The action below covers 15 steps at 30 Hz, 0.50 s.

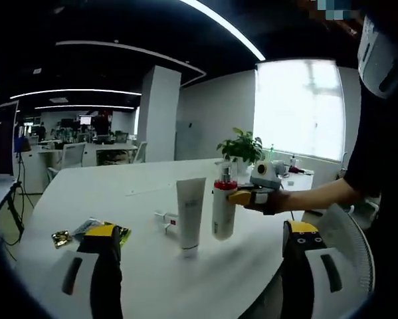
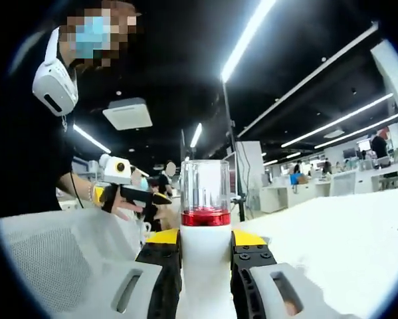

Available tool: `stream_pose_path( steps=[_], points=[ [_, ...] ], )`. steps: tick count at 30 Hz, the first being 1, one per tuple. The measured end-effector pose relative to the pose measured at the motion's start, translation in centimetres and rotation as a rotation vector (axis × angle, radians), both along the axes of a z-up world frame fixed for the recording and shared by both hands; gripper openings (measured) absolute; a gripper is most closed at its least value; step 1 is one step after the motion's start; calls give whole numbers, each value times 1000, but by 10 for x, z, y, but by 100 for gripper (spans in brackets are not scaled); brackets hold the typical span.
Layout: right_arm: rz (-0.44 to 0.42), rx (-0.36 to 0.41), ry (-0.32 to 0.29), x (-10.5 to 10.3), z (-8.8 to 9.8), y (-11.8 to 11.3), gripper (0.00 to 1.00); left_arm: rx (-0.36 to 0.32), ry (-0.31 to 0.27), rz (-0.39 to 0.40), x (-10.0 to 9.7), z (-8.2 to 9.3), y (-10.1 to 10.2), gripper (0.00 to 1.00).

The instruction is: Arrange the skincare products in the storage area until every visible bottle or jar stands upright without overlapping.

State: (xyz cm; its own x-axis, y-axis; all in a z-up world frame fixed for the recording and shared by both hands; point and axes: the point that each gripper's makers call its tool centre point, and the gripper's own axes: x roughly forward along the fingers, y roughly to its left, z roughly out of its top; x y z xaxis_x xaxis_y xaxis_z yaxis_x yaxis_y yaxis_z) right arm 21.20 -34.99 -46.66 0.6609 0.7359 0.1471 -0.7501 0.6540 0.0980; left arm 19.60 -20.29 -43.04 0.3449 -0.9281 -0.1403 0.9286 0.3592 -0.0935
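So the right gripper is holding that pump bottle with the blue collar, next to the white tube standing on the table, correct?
Not quite: the collar is red, not blue. The right gripper view shows the red ring under the clear cap of the pump bottle, clamped in the right gripper. In the left gripper view it is held beside the white tube standing on the table.

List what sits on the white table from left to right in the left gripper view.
Gold foil sachet → dark yellow-edged packet → small item lying flat → upright white tube → red-collared pump bottle held by the right tongs → potted plant farther back.
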Motion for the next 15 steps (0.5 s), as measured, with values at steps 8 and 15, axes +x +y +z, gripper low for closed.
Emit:
stream_pose_path(
  steps=[8, 15],
  points=[
    [30, -41, -6, 18, -27, -2, 17, 7, 2, 11, 3, -4, 2, 96],
    [40, -50, -1, 17, -34, 6, 17, 17, 9, 20, 5, -7, 2, 95]
  ],
)
